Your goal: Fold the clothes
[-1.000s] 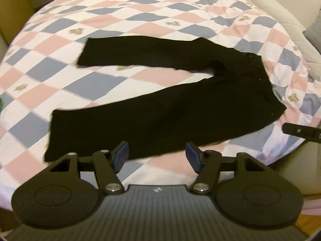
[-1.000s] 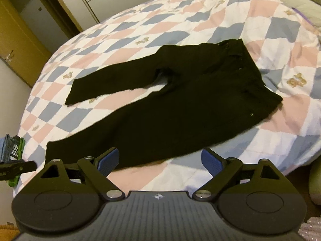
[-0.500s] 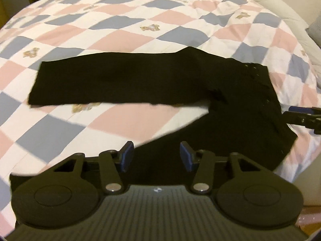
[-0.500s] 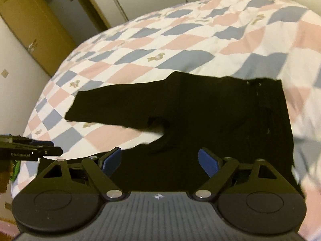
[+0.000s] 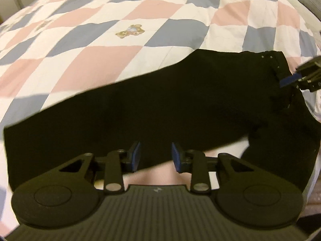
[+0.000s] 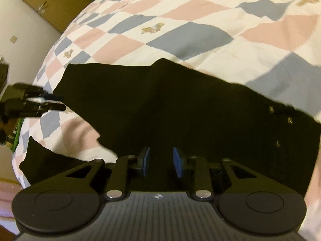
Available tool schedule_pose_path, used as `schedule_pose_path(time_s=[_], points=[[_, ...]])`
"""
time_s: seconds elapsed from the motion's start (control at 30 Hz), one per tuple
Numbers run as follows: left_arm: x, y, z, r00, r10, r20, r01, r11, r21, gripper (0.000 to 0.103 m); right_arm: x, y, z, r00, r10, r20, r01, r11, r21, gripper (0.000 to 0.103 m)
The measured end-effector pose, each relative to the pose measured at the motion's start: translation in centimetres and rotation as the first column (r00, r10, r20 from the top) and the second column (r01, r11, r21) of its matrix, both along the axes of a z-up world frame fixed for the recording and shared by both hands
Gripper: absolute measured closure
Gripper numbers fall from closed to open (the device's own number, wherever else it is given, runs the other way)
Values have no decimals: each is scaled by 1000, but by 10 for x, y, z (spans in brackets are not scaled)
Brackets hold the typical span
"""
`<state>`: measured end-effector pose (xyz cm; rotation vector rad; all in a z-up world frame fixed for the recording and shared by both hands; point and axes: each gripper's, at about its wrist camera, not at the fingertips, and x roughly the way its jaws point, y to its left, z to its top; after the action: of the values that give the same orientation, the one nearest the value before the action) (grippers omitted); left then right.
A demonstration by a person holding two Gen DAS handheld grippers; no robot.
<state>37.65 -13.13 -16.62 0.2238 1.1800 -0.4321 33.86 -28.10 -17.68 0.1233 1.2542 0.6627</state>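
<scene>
Black trousers (image 5: 180,104) lie spread flat on the checked quilt (image 5: 100,60), waistband to the right and legs running left. My left gripper (image 5: 155,157) hovers low over the near edge of the far leg; its blue pads (image 5: 136,156) stand a narrow gap apart. In the right wrist view, my right gripper (image 6: 161,160) sits low over the trousers (image 6: 200,116) near the crotch, its jaws partly closed with dark cloth behind the gap. The right gripper (image 5: 297,78) shows by the waistband in the left wrist view. The left gripper (image 6: 36,102) shows by the far leg's hem.
The quilt (image 6: 180,30) covers a bed that extends far beyond the trousers. A wooden wardrobe (image 6: 46,2) and a pale wall stand to the left. Green striped cloth (image 6: 17,134) lies at the bed's left edge. The near leg's hem (image 6: 40,164) hangs near the bed edge.
Both grippers have dropped forward and down to the trousers, the left toward the far leg, the right toward the seat. Both pairs of fingers have narrowed from wide open.
</scene>
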Motion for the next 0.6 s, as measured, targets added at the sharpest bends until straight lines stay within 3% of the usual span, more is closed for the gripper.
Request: schedule_pose_path(time_s=[0.17,0.6], points=[[36,4,-17,996,-84,5,84,996,-42,75,36,13,-13,998,65,-17,-65,998,14,72],[117,39,-63,977,-213,9,213,975,-54,74,122,31,-40,990,133,40,-134,991,10,69]])
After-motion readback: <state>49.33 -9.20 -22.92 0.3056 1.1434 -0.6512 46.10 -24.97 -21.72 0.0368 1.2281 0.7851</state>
